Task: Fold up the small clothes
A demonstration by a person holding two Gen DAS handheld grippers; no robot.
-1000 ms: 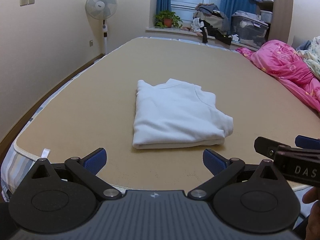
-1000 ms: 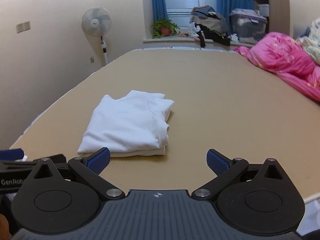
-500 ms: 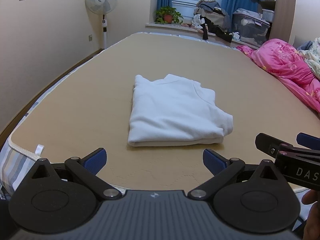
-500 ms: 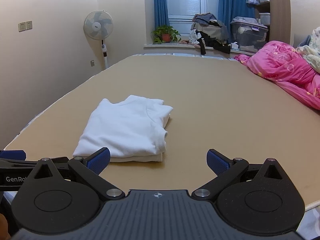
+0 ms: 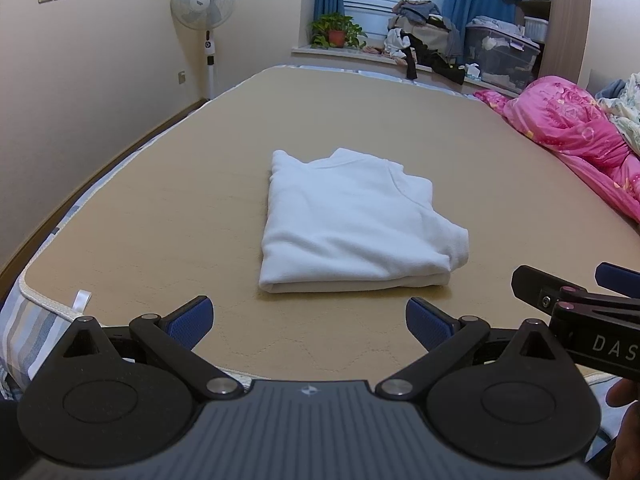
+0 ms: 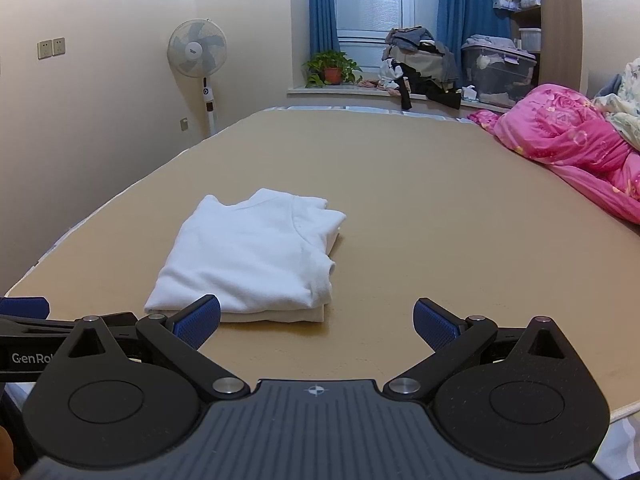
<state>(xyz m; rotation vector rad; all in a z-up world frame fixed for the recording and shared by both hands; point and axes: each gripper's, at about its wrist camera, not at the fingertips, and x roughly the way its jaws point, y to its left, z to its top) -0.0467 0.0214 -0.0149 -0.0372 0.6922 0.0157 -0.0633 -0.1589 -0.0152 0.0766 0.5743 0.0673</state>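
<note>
A white garment [image 5: 352, 222] lies folded into a thick rectangle on the tan bed surface [image 5: 160, 208]; the right wrist view shows the white garment [image 6: 252, 256] left of centre. My left gripper [image 5: 308, 320] is open, held back near the bed's front edge, a short gap from the cloth, with nothing between its blue pads. My right gripper [image 6: 316, 322] is open too, also empty, its left pad [image 6: 200, 318] overlapping the fold's near corner in the picture. Each gripper shows at the edge of the other's view.
A pink quilt [image 5: 580, 144] is bunched along the bed's right side. A standing fan [image 5: 204, 20] is by the left wall. A potted plant [image 6: 332, 70], a clothes pile [image 6: 420, 60] and a storage bin [image 6: 496, 76] line the windowsill beyond the bed.
Both grippers have drawn back and tilted up a little from the folded garment, so more of the room shows. The garment has not moved. Both stay open.
</note>
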